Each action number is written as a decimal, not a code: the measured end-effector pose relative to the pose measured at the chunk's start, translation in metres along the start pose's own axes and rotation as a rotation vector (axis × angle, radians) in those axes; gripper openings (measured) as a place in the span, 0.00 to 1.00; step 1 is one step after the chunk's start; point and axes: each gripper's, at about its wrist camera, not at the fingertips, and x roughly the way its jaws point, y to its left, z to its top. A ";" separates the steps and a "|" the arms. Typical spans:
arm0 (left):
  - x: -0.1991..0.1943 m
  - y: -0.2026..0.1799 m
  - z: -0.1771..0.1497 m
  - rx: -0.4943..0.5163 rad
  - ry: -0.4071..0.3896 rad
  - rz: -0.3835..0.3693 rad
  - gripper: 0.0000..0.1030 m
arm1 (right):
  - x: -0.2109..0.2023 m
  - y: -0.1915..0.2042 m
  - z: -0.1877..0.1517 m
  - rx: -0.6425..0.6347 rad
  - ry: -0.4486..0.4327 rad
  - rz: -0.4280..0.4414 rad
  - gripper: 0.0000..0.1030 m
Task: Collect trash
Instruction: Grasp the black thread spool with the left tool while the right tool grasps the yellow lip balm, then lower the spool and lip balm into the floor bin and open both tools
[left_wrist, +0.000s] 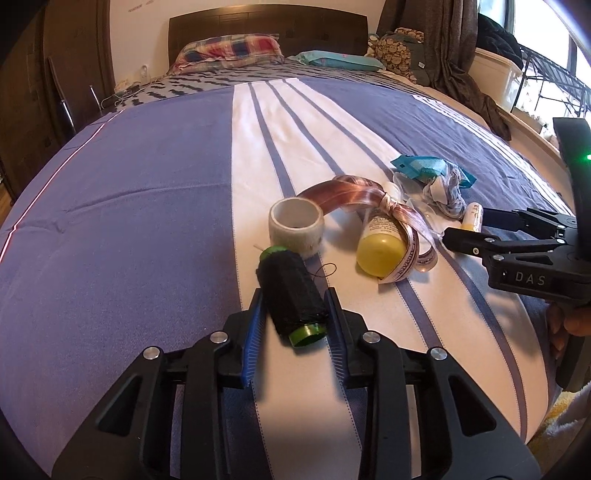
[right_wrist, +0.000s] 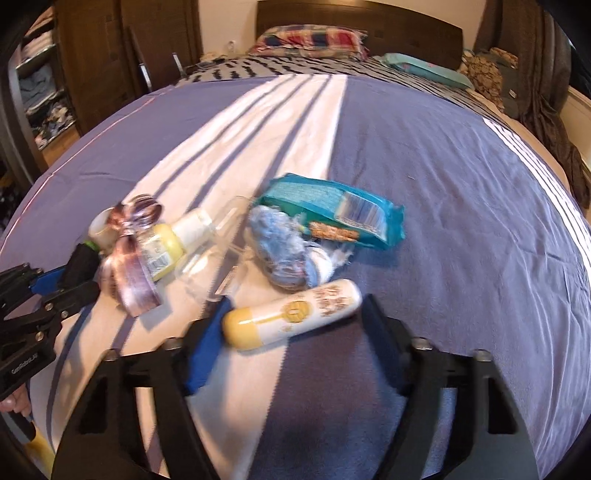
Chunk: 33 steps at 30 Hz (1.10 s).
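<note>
Trash lies in a pile on a striped bed cover (left_wrist: 110, 192). My left gripper (left_wrist: 293, 299) is open around a black thread spool with green ends (left_wrist: 291, 295), which lies between its blue pads. Past it lie a white tape roll (left_wrist: 295, 225), a yellow-capped bottle (left_wrist: 380, 243) wrapped in pink ribbon (left_wrist: 354, 192), a crumpled cloth (left_wrist: 443, 192) and a teal packet (left_wrist: 424, 166). My right gripper (right_wrist: 295, 314) is open around a white tube with a yellow cap (right_wrist: 295, 314). The teal packet (right_wrist: 332, 210), the cloth (right_wrist: 284, 254) and the bottle (right_wrist: 166, 240) lie beyond it.
Pillows (left_wrist: 229, 50) and a dark headboard (left_wrist: 266, 22) are at the far end. A wardrobe (right_wrist: 92, 55) stands at the left, curtains (left_wrist: 454, 44) and a rack (left_wrist: 554, 81) at the right. The right gripper also shows in the left wrist view (left_wrist: 469, 225).
</note>
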 end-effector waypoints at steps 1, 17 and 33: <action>0.000 0.000 0.000 0.001 0.000 0.002 0.28 | -0.001 0.001 -0.001 -0.006 -0.002 -0.007 0.66; -0.076 -0.035 -0.036 0.018 -0.096 -0.072 0.27 | -0.079 0.002 -0.060 0.075 -0.089 0.021 0.66; -0.162 -0.065 -0.090 0.073 -0.183 -0.122 0.27 | -0.186 0.014 -0.122 0.130 -0.240 0.043 0.66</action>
